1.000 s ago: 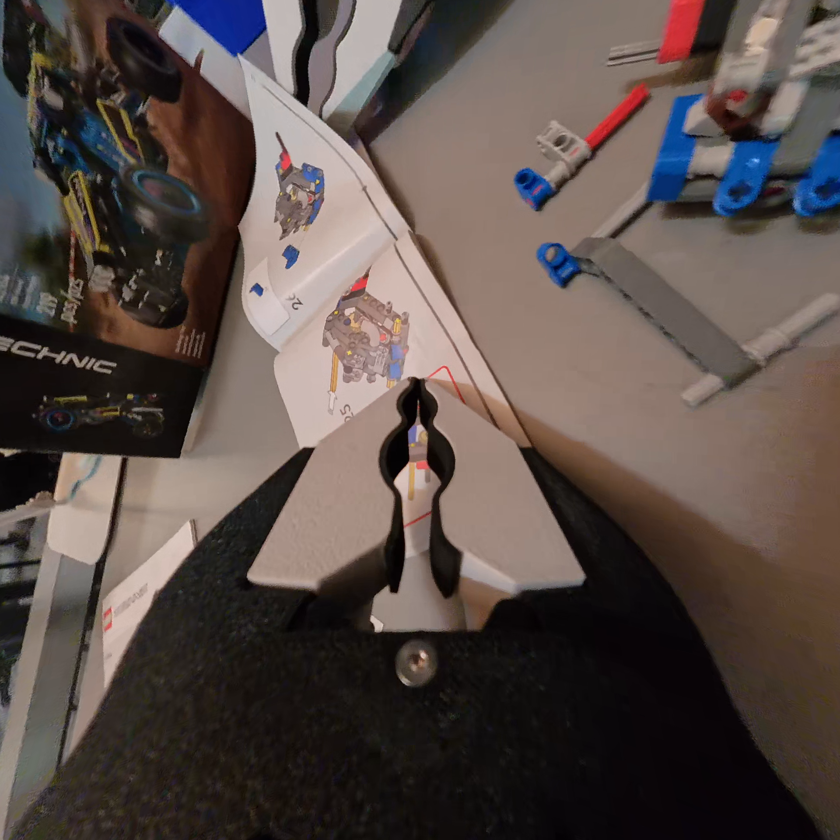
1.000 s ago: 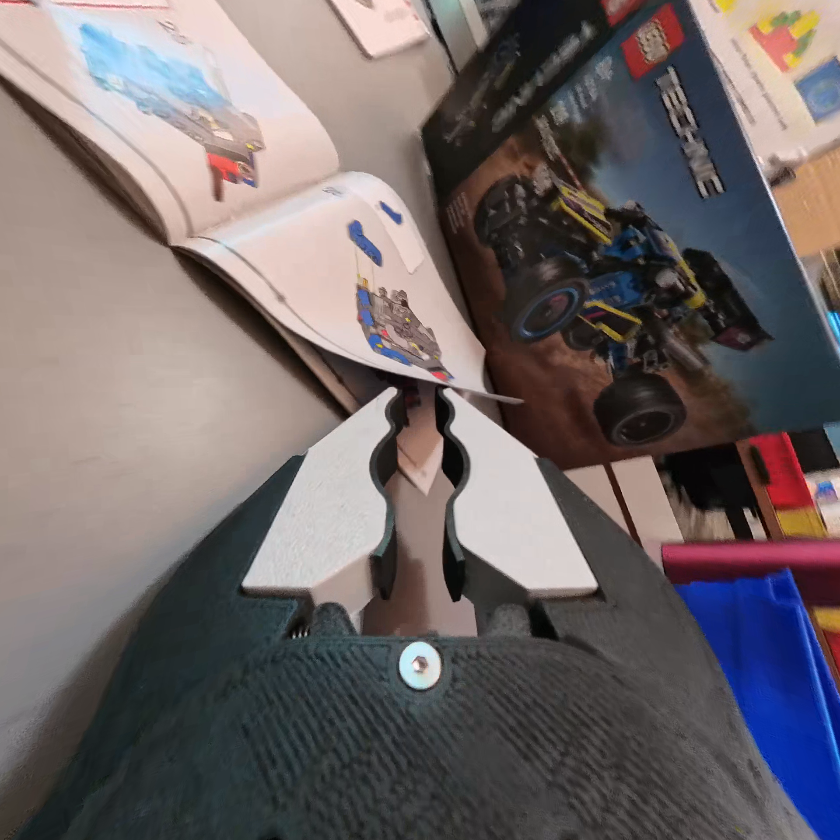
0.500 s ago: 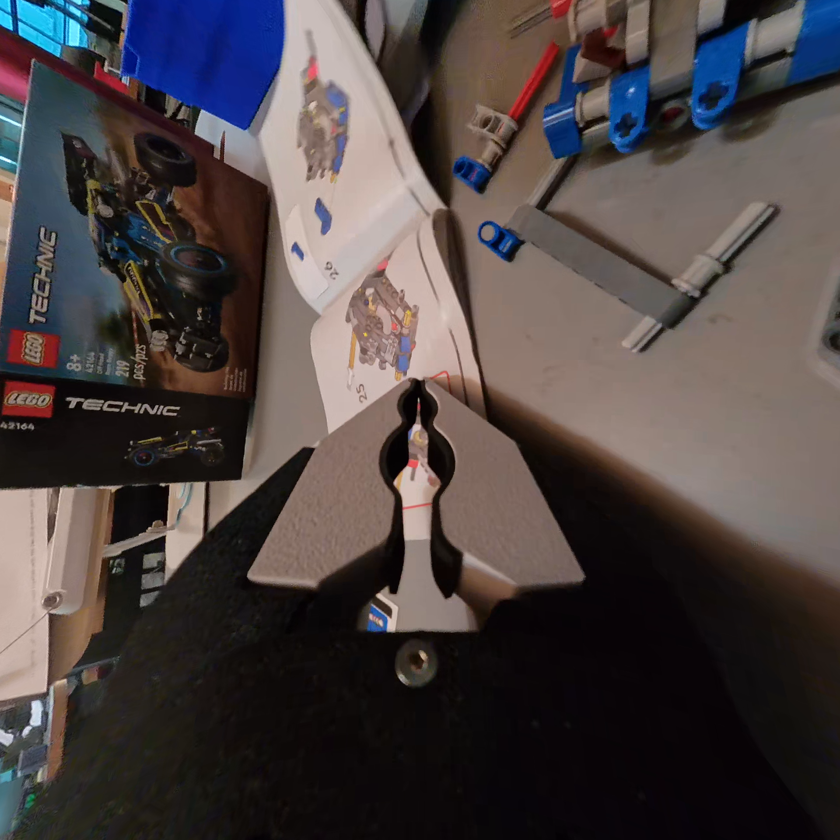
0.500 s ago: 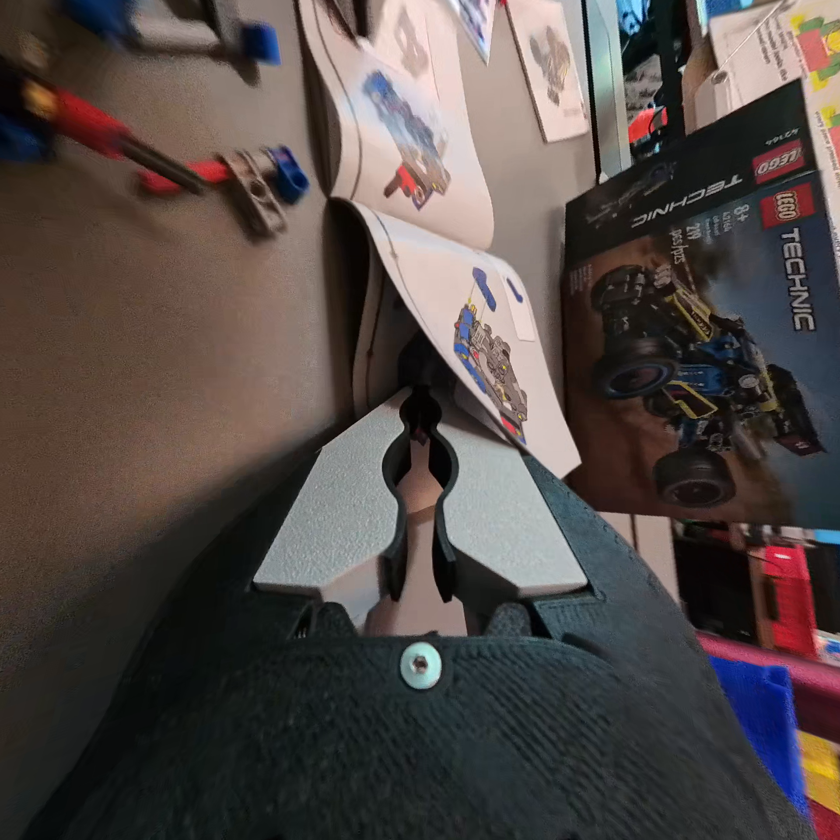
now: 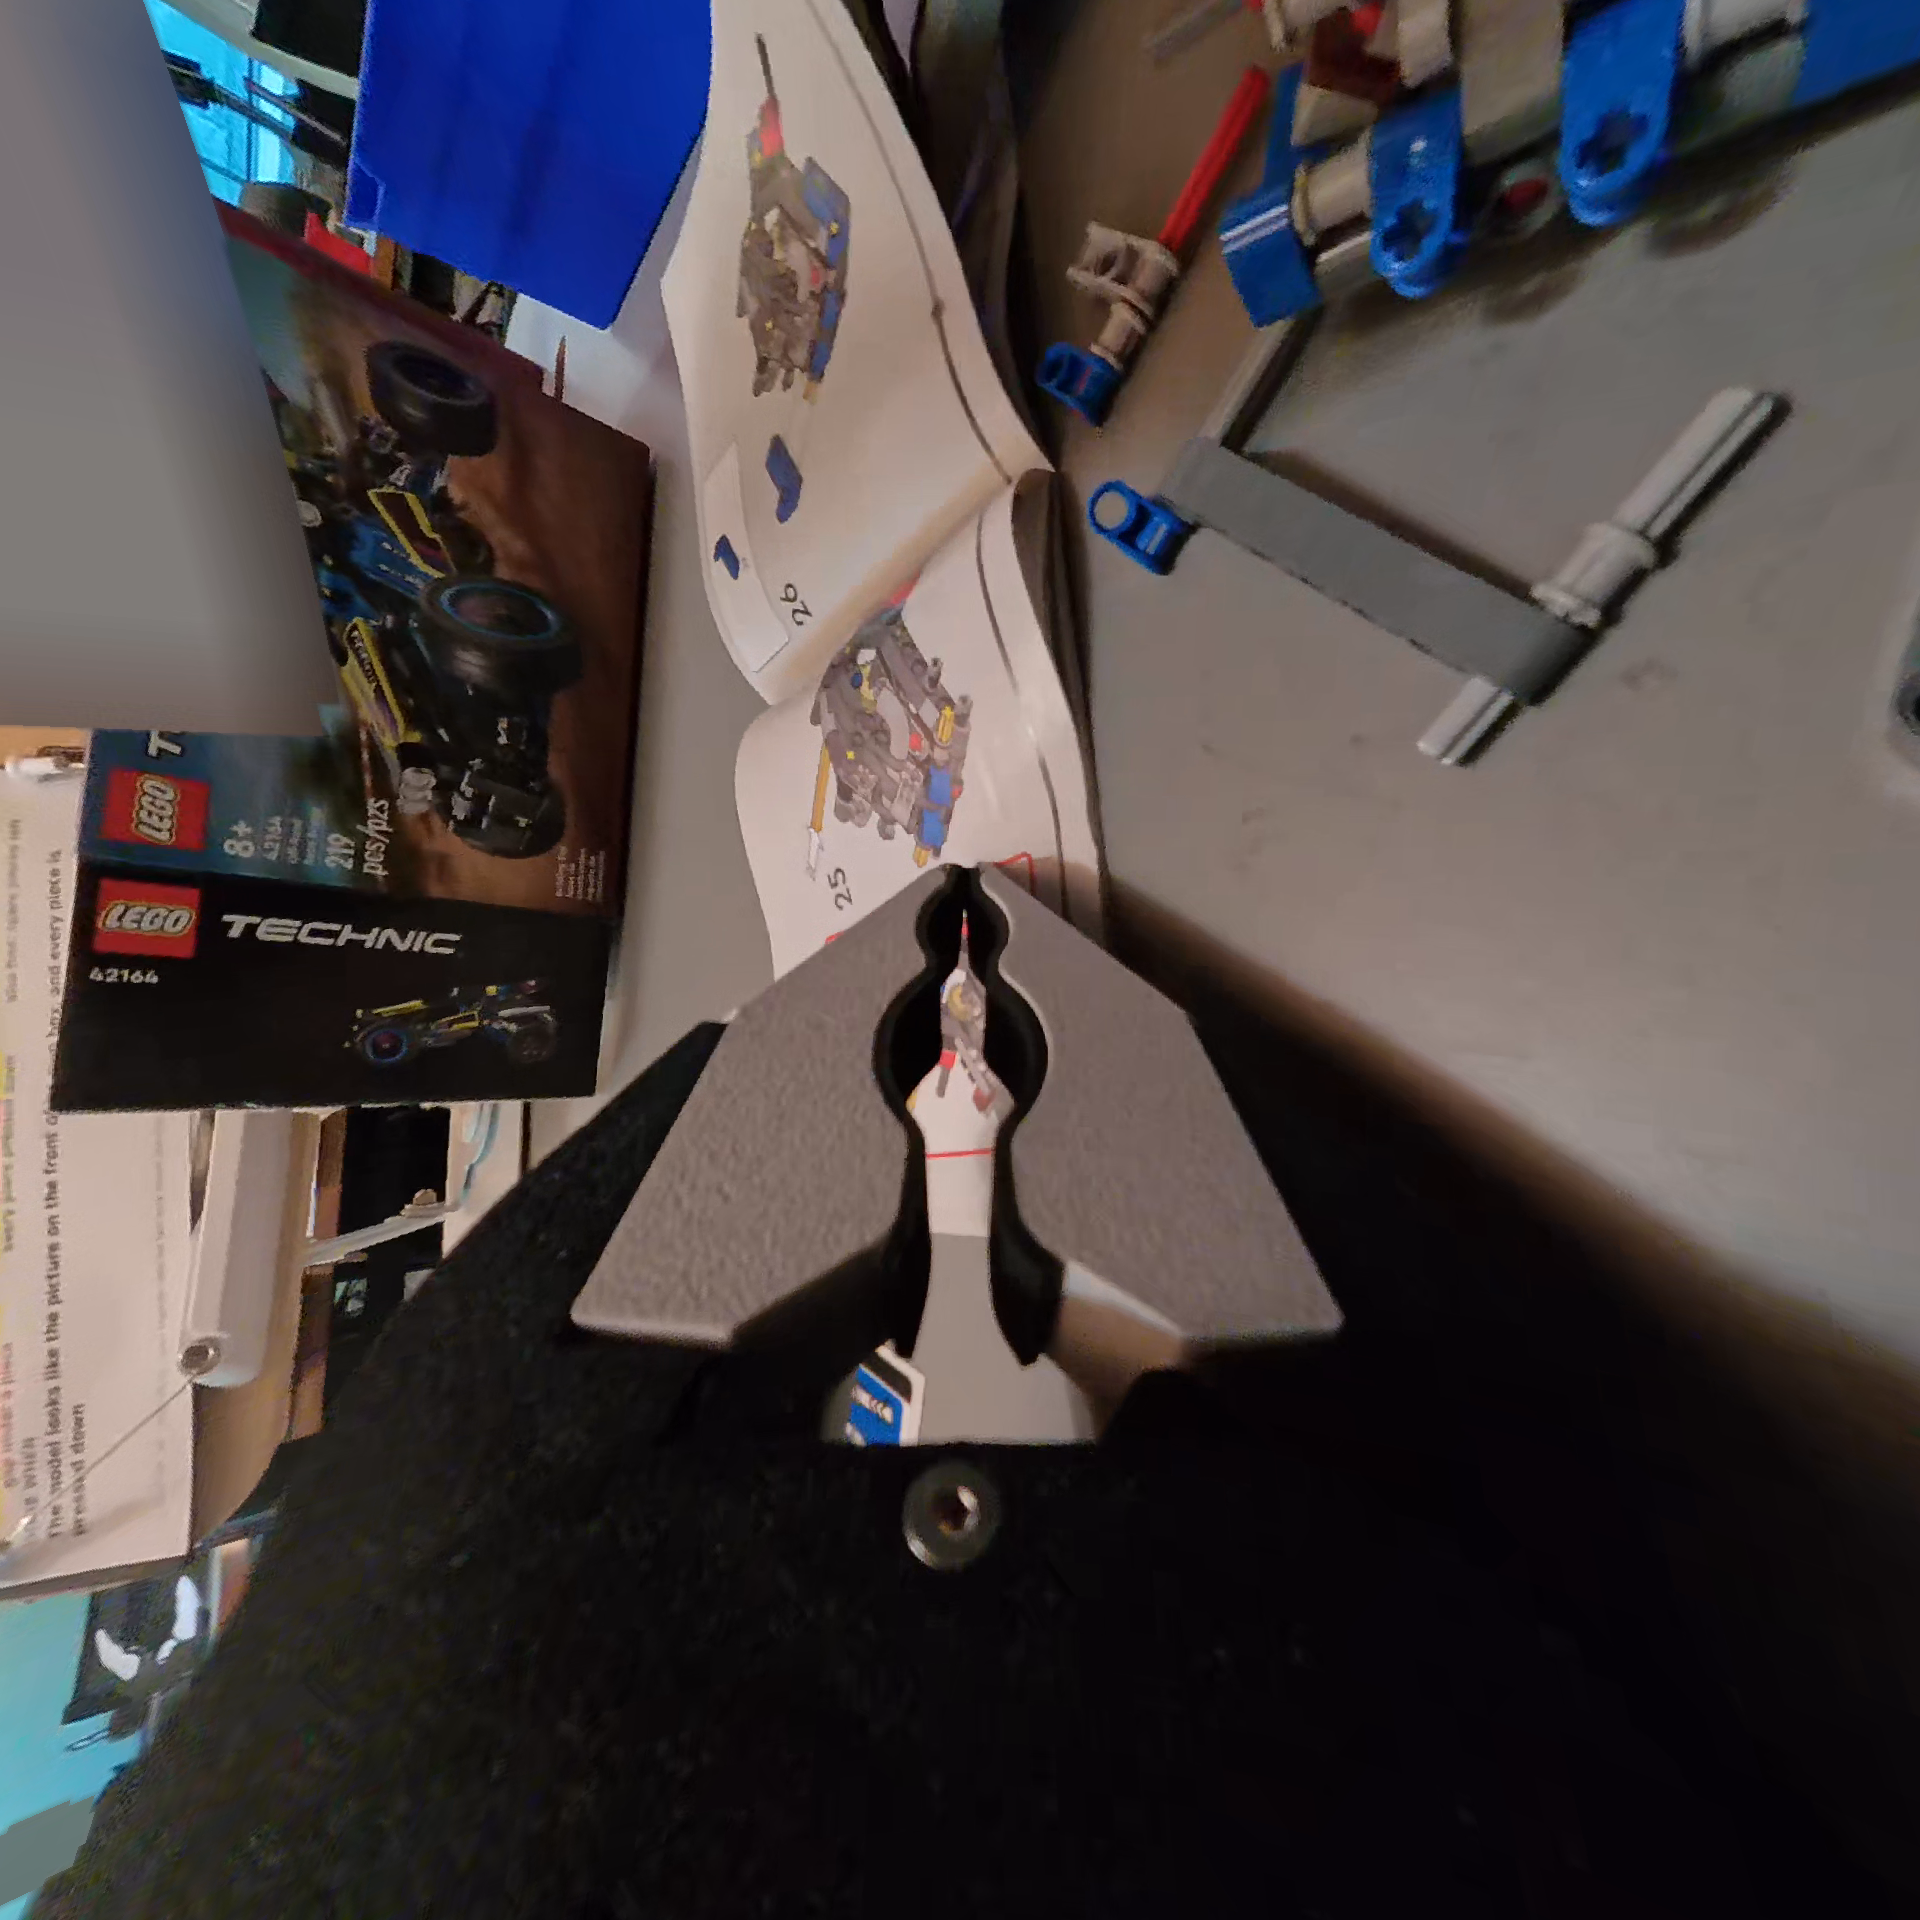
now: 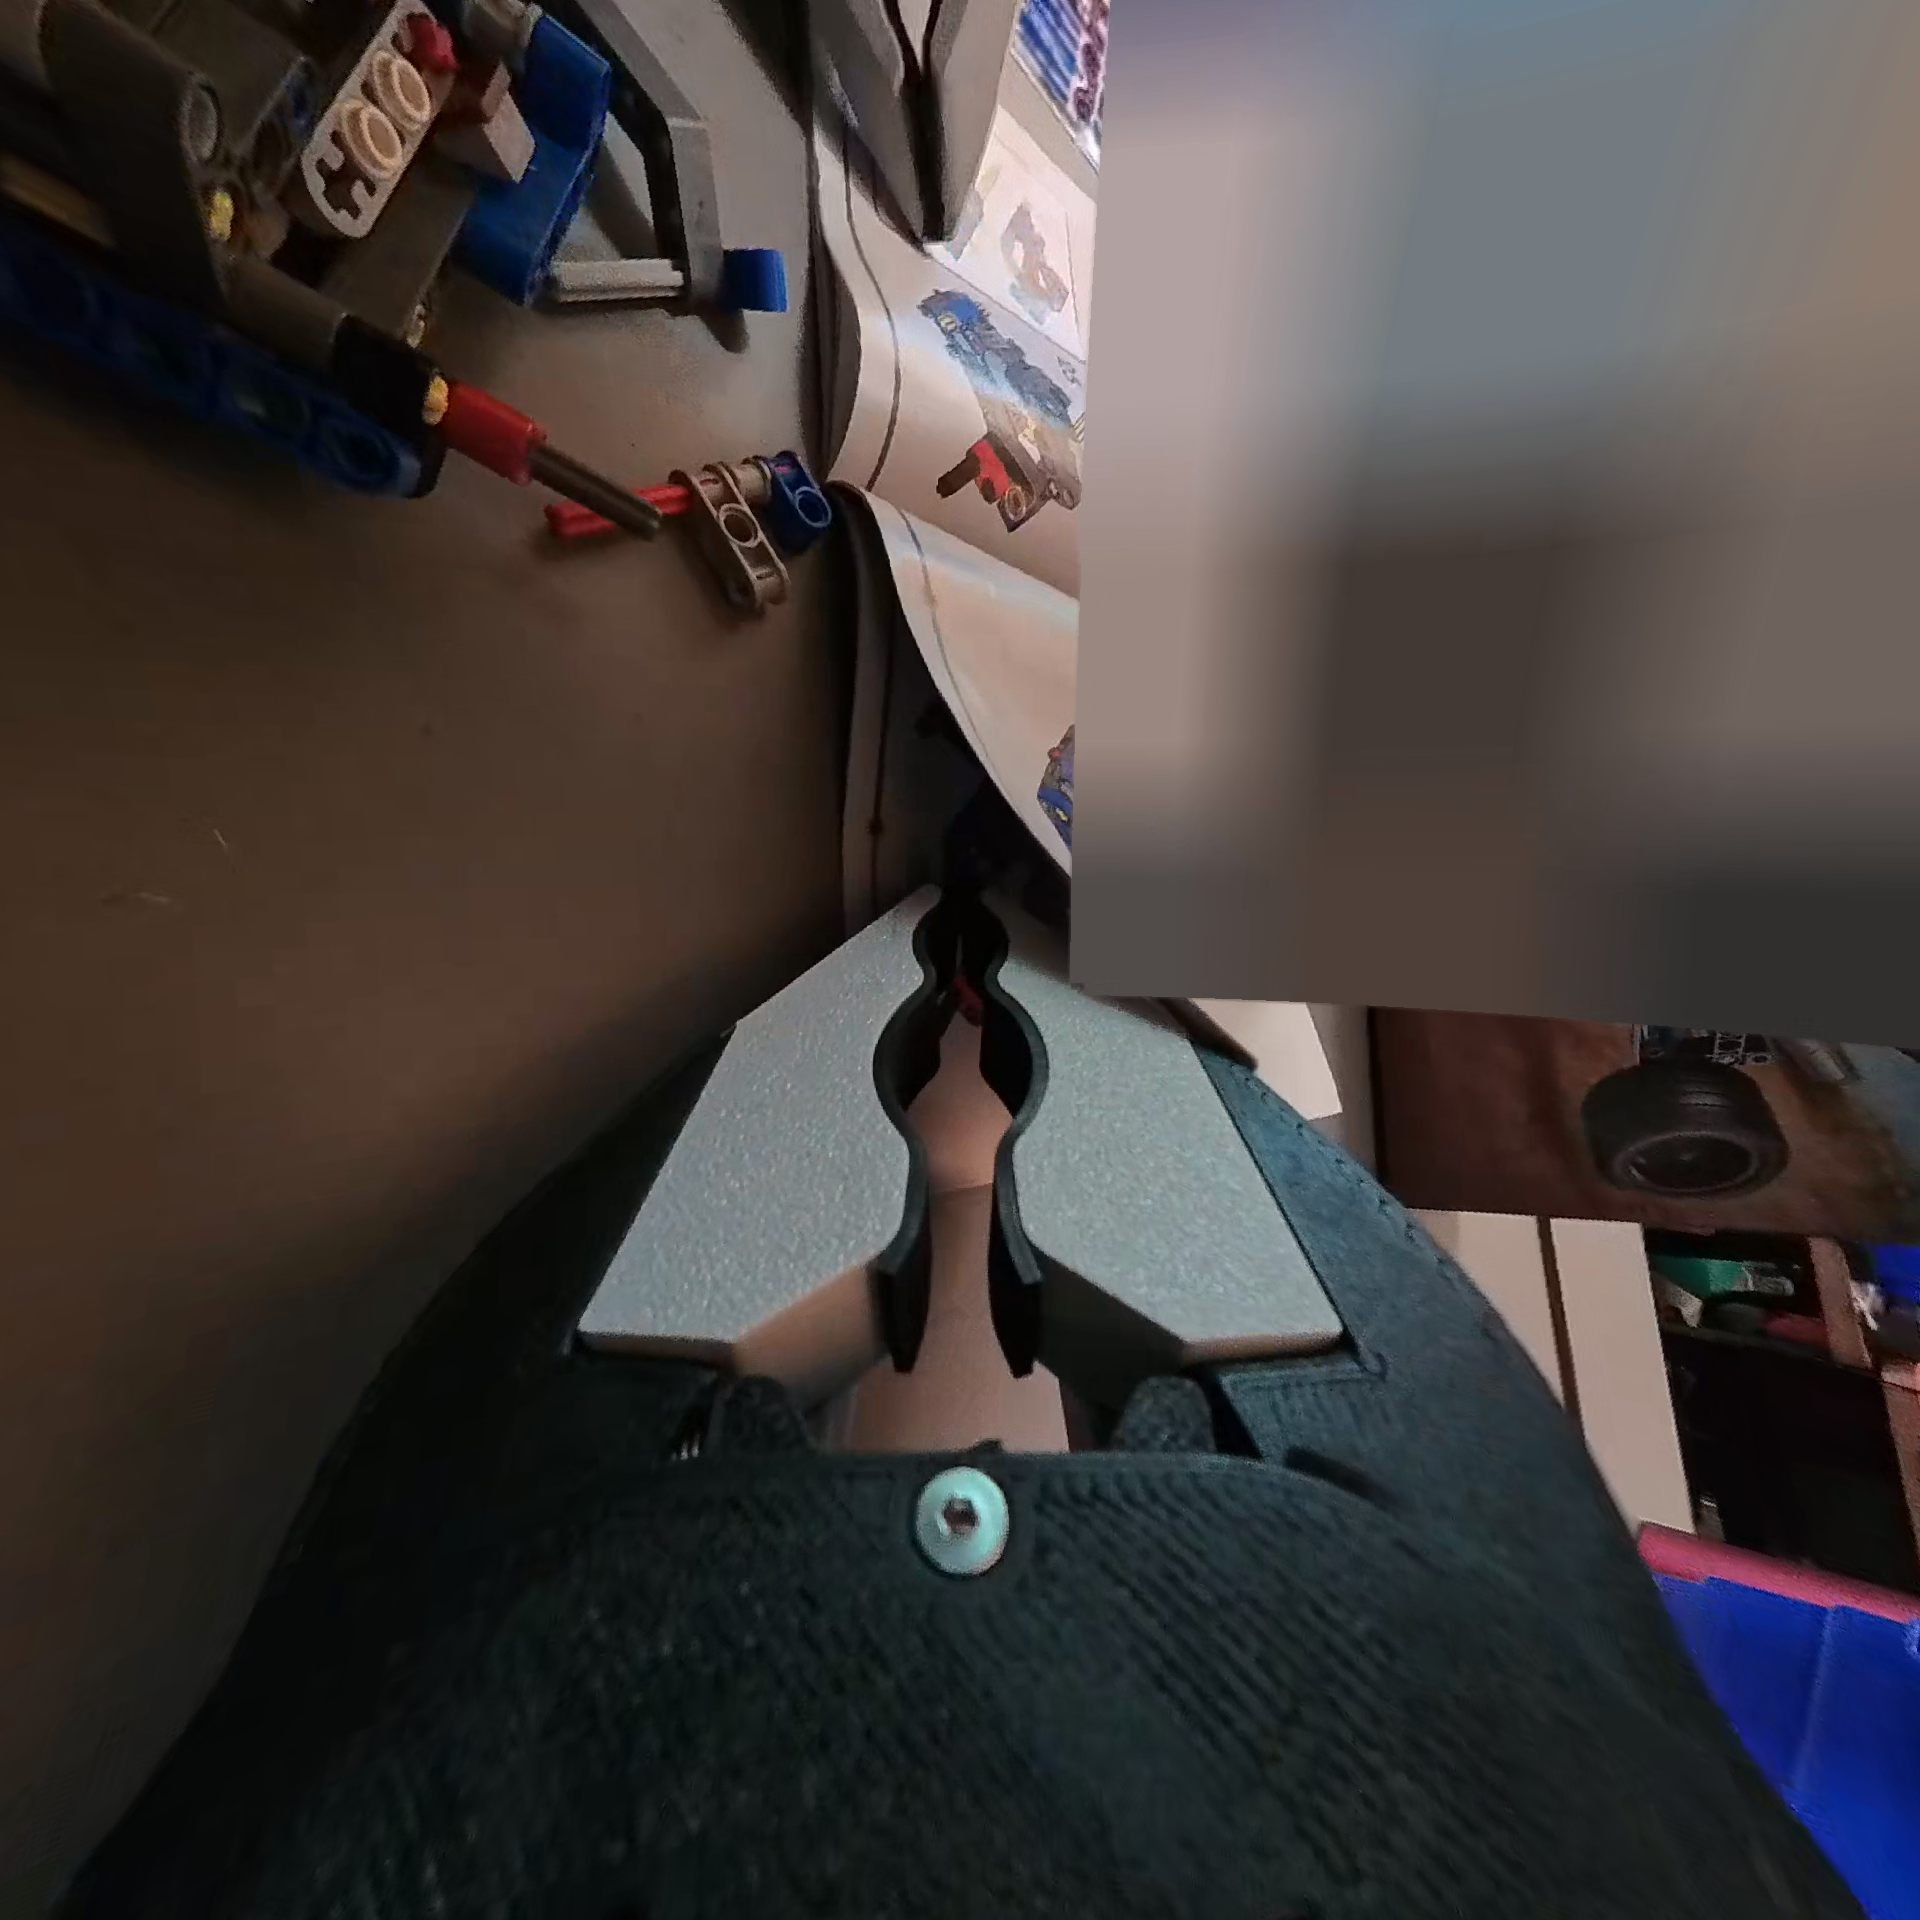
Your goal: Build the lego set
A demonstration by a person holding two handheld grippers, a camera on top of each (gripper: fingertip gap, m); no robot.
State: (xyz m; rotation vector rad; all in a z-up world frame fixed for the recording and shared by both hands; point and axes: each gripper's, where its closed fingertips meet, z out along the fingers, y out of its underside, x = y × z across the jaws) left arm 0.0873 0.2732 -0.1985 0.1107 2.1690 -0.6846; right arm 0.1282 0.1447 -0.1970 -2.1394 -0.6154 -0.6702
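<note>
The open instruction booklet lies on the grey table. My left gripper is shut, its tips over the booklet's lower page. A blue and grey lego assembly sits at the top right. A red axle with a grey connector and blue end and a grey beam with a blue pin and pale axle lie beside the booklet. My right gripper is shut, tips at the booklet edge under a lifted page. I cannot tell whether it pinches a page. The assembly and red axle piece lie at the upper left of the right wrist view.
The lego box stands left of the booklet and also shows in the right wrist view. A blue bin is behind it and shows again at the lower right of the right wrist view. A printed sheet hangs at the far left. The grippers' ends are close to 15 cm from one another.
My right jaws have closed from a small gap to shut, and that view has swung towards the assembly. My left gripper stays shut and has drawn back along the booklet.
</note>
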